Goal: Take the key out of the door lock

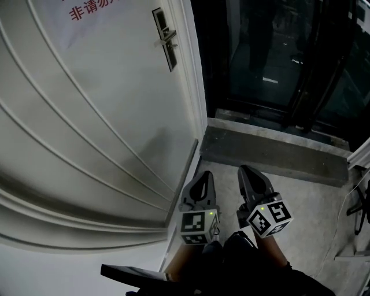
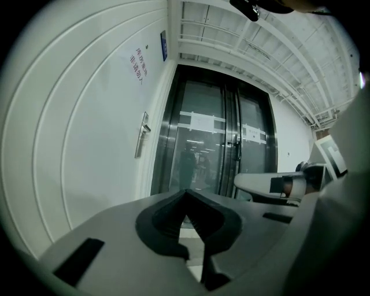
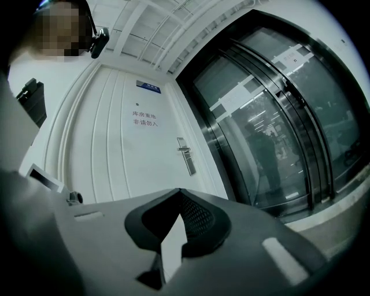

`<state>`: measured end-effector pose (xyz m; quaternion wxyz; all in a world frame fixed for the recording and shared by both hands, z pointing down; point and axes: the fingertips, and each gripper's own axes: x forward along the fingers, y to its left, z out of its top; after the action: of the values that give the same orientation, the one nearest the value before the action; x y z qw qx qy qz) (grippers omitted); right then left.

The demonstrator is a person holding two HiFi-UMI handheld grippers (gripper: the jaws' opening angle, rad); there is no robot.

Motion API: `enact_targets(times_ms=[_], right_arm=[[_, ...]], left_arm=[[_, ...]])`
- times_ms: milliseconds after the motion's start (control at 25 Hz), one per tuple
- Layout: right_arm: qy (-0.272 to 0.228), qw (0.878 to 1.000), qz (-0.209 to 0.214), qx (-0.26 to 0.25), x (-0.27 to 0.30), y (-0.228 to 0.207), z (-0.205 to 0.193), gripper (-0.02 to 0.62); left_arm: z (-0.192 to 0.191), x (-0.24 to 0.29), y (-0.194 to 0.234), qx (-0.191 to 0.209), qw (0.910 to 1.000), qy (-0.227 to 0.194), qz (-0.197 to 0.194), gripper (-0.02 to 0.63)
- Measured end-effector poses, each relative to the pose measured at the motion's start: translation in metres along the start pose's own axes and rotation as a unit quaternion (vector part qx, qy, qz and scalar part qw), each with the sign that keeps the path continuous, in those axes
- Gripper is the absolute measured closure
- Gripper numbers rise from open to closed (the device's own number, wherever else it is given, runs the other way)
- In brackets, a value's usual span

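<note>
The white door [image 1: 87, 115] carries a dark lock plate with a lever handle [image 1: 165, 38] far up in the head view. The same lock plate [image 2: 141, 134] is small in the left gripper view, and the lock plate [image 3: 186, 155] also shows in the right gripper view. No key can be made out at this distance. My left gripper [image 1: 203, 174] and right gripper [image 1: 246, 170] hang low side by side, far from the lock. The left gripper [image 2: 186, 192] is shut and holds nothing. So is the right gripper [image 3: 180, 191].
Right of the door stands a dark glass sliding door [image 1: 277, 52] in a black frame, with a concrete sill [image 1: 272, 150] below it. A red-lettered notice [image 1: 92, 8] is on the white door. The floor [image 1: 312, 208] is grey concrete.
</note>
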<state>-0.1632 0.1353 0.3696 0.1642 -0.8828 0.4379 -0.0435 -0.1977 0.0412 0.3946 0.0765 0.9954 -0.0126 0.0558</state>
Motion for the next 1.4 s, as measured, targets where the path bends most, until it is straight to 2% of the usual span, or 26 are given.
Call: enact_targets(times_ms=[280, 440, 600, 720, 960, 1240, 1400], right_arm=[[0.019, 1.000, -0.003, 0.005, 0.029, -0.034, -0.005, 0.595], [0.024, 1.000, 0.018, 0.002, 0.057, -0.059, 0.003, 0.595], [0.026, 0.999, 0.039, -0.004, 0.085, -0.087, 0.021, 0.595], [0.024, 0.999, 0.041, -0.011, 0.098, -0.116, 0.037, 0.595], [0.024, 0.999, 0.037, -0.014, 0.114, -0.171, 0.055, 0.595], [0.032, 0.998, 0.046, -0.003, 0.130, -0.211, 0.061, 0.595], [0.039, 0.998, 0.057, 0.001, 0.147, -0.221, 0.061, 0.595]], left_arm=[[-0.006, 0.042, 0.008, -0.012, 0.9999, 0.008, 0.008, 0.606], [-0.003, 0.075, 0.007, -0.012, 0.9996, 0.006, 0.023, 0.606], [0.016, 0.118, 0.000, -0.028, 0.9989, -0.011, 0.035, 0.606], [0.021, 0.151, -0.007, -0.015, 0.9989, -0.019, 0.039, 0.606], [0.023, 0.205, -0.031, -0.015, 0.9991, -0.018, 0.035, 0.606], [0.018, 0.243, -0.045, -0.008, 0.9987, -0.008, 0.049, 0.606], [0.024, 0.263, -0.039, -0.010, 0.9983, -0.011, 0.056, 0.606]])
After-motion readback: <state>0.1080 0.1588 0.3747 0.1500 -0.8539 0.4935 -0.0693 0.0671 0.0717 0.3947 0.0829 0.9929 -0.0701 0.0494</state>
